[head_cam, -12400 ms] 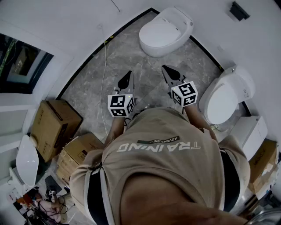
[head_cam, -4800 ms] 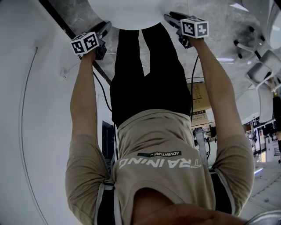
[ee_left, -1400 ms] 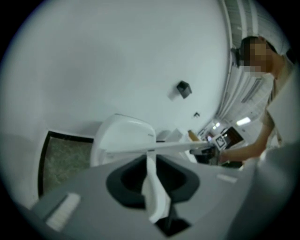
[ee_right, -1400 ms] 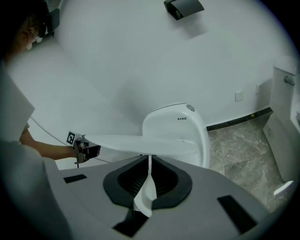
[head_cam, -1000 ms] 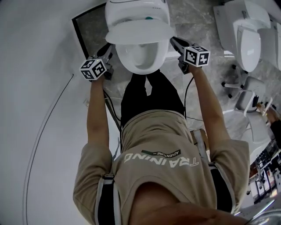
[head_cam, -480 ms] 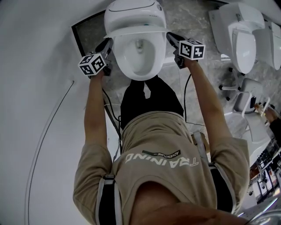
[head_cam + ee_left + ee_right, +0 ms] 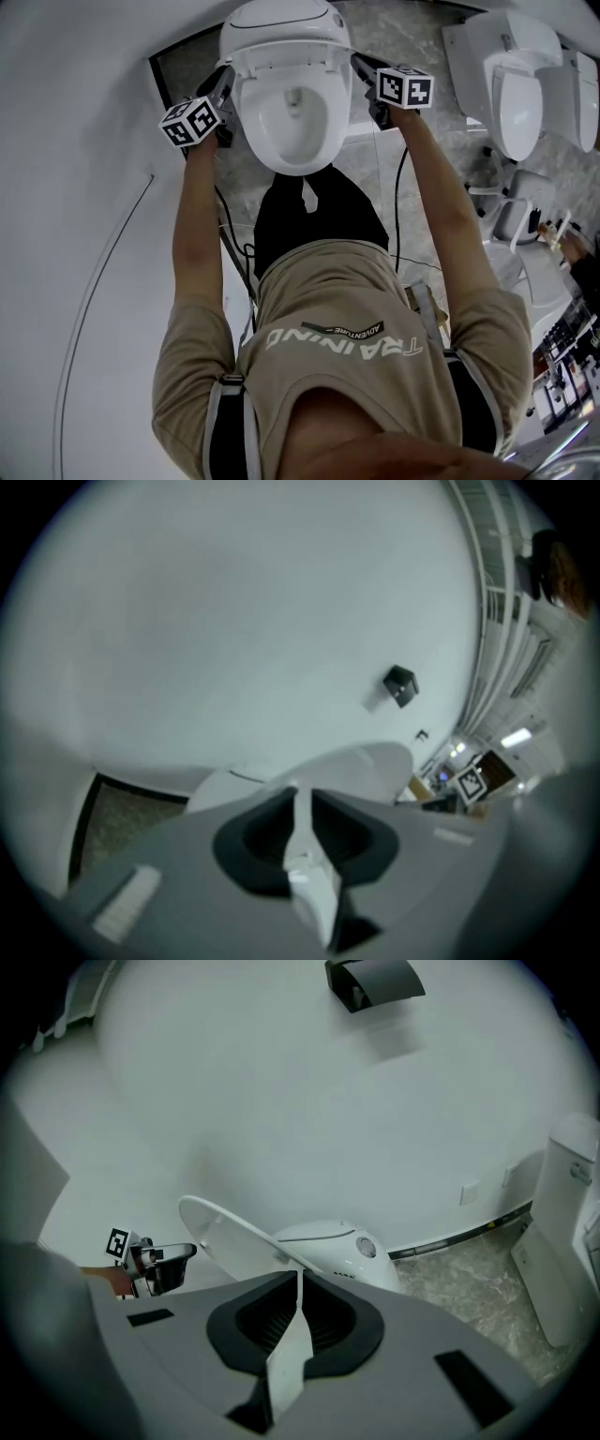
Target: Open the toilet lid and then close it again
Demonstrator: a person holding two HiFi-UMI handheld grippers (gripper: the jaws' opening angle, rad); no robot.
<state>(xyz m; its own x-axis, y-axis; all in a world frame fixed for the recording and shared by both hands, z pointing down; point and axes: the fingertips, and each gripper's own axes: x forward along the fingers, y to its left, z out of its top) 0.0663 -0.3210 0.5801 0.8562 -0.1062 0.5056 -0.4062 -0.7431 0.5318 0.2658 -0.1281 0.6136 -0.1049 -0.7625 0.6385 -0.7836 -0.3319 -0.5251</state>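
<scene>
Raised further than a second ago, the lid (image 7: 230, 1232) leans toward the rear edge of the toilet (image 7: 246, 131). The left gripper (image 7: 223, 80) and right gripper (image 7: 359, 66) each clamp a side rim. Lift both sides evenly to avoid twisting.

Item one, toilet lid (image 7: 281, 58): white, thin, oval. I read it as raised part-way, tilted back toward the toilet's rear, with the hinged end low and the free edge up.

Item two, toilet (image 7: 246, 131): white, rounded, one-piece. The bowl is uncovered. It stands on grey marbled floor close to the white wall.
</scene>
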